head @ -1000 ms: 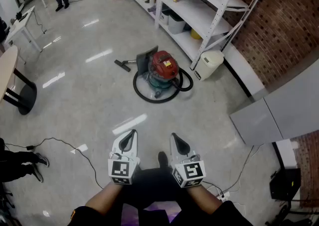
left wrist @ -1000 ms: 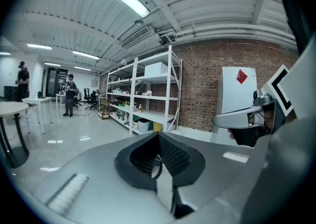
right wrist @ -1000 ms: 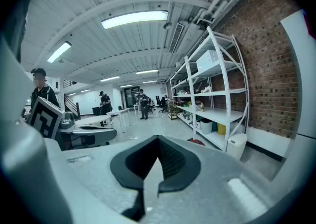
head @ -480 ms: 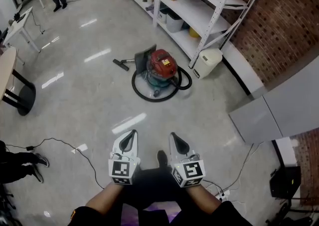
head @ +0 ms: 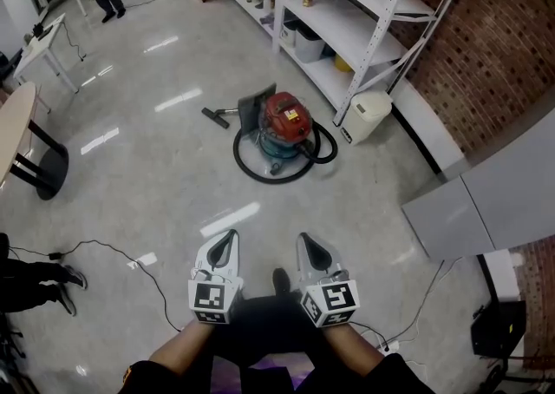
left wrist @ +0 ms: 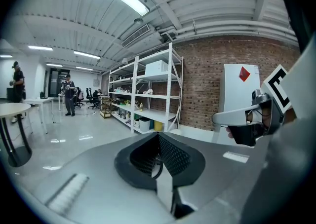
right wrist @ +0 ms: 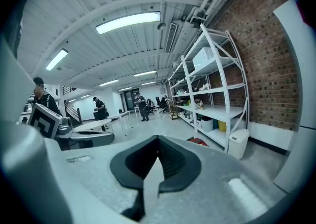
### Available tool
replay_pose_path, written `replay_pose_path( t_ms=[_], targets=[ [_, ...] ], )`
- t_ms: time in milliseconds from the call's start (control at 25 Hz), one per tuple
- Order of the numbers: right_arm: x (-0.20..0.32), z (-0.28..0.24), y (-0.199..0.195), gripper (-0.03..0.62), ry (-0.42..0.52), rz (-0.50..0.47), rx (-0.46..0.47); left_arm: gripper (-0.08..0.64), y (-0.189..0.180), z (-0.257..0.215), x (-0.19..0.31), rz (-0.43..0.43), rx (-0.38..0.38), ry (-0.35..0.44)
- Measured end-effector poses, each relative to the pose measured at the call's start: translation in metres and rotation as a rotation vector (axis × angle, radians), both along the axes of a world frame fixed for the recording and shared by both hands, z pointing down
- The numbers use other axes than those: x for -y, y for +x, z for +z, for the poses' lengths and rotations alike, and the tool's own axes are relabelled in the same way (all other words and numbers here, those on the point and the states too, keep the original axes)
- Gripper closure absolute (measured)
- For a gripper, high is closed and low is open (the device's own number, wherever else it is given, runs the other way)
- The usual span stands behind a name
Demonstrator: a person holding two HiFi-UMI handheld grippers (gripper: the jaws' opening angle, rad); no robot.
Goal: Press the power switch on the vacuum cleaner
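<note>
The vacuum cleaner (head: 286,120) stands on the floor well ahead of me: red lid, teal base, black hose looped round it, floor nozzle (head: 214,114) to its left. I cannot make out its power switch from here. My left gripper (head: 224,247) and right gripper (head: 312,251) are held side by side low in the head view, far short of the vacuum cleaner. Both are shut with nothing between the jaws. In the left gripper view the left gripper (left wrist: 159,139) shows its pads meeting. The right gripper (right wrist: 158,142) looks the same, with a sliver of the red vacuum cleaner (right wrist: 200,141) beyond.
A white shelving rack (head: 347,2) runs along the brick wall, with a white bin (head: 368,114) at its foot. Grey panels (head: 486,193) stand at the right. A black cable (head: 113,249) trails over the floor at the left, near a round table (head: 17,123) and a person's feet (head: 61,279).
The head view has shifted slightly, so the vacuum cleaner sits a little lower in the frame. Both grippers stay shut, in the same place.
</note>
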State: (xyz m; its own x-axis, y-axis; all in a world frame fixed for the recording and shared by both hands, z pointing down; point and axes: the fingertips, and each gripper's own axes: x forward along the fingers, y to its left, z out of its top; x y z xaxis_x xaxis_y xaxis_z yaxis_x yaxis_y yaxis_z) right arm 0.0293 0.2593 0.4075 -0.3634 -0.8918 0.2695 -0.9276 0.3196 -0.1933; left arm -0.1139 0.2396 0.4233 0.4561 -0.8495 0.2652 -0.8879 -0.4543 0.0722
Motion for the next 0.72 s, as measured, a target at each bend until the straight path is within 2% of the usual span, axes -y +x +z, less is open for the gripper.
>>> replay_pose_path(
  t_ms=[320,520,720],
  targets=[
    [0.011,-0.004,0.04,0.6,0.023,-0.031,0.018,0.545,0.042,-0.007,0.009,-0.022,0.01,0.018],
    [0.012,-0.003,0.065,0.6,0.039,-0.051,0.018,0.545,0.073,-0.008,0.006,-0.015,-0.008,0.012],
    [0.015,-0.001,0.084,0.6,0.04,-0.042,0.04,0.545,0.088,-0.012,0.007,-0.019,0.007,0.012]
  ],
)
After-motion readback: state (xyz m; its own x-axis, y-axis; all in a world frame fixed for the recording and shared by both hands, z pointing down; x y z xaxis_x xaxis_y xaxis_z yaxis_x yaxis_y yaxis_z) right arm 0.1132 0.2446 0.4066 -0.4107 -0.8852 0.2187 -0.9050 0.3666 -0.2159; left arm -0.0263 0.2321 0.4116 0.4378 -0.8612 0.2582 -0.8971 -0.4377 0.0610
